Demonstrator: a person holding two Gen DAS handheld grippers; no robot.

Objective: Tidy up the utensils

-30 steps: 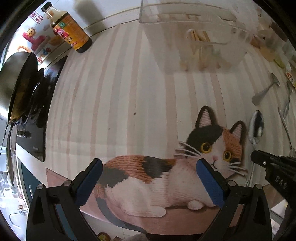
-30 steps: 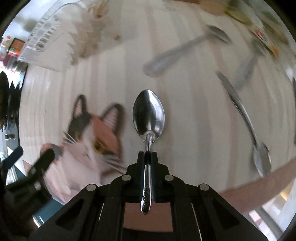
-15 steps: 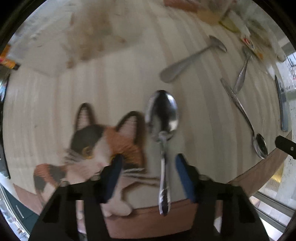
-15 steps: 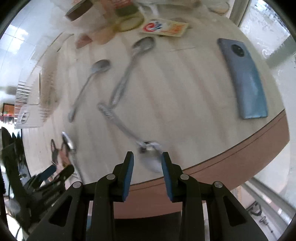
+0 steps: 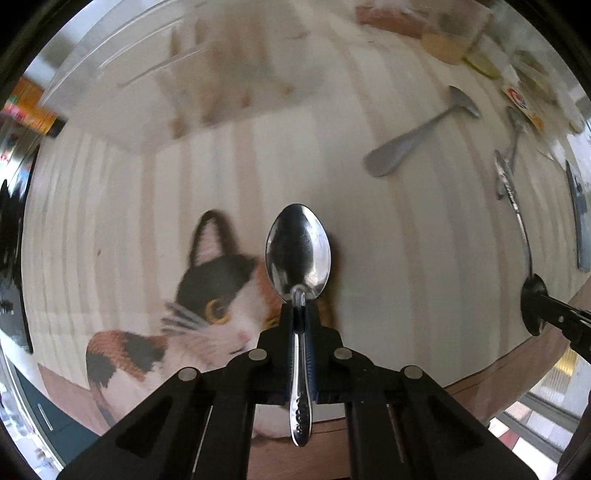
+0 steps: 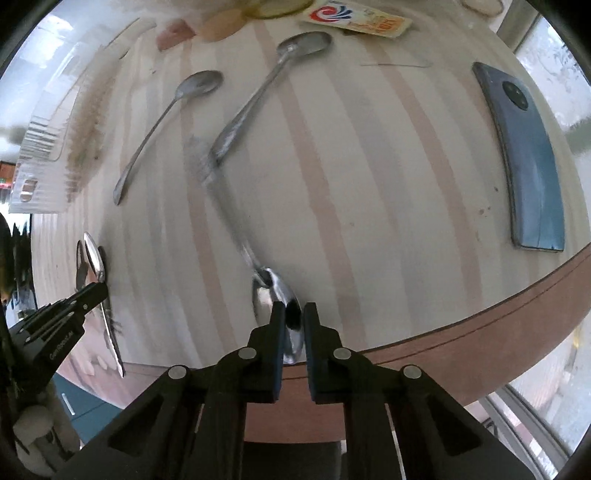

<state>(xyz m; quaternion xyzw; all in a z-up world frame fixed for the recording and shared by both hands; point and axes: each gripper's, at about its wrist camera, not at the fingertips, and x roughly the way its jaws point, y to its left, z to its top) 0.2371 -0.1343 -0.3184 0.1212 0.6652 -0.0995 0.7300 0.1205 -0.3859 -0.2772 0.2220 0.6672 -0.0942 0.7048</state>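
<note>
spoon (image 5: 297, 254) clamped by handle in left gripper (image 5: 300, 321), bowl ahead of fingers.
right gripper (image 6: 294, 319) jaws just closed round 2nd spoon (image 6: 275, 295) bowl; next: lift both, carry to clear rack (image 5: 192, 70).

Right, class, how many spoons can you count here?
4. The shiny spoon is clamped in the left gripper; the edge spoon sits at the table's near rim; the slim spoon and the broad spoon lie further back. None seems hidden.

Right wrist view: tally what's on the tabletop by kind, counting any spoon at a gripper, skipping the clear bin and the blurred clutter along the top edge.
Spoons: 4
Phone: 1
Printed sachet: 1
Total: 6
</note>
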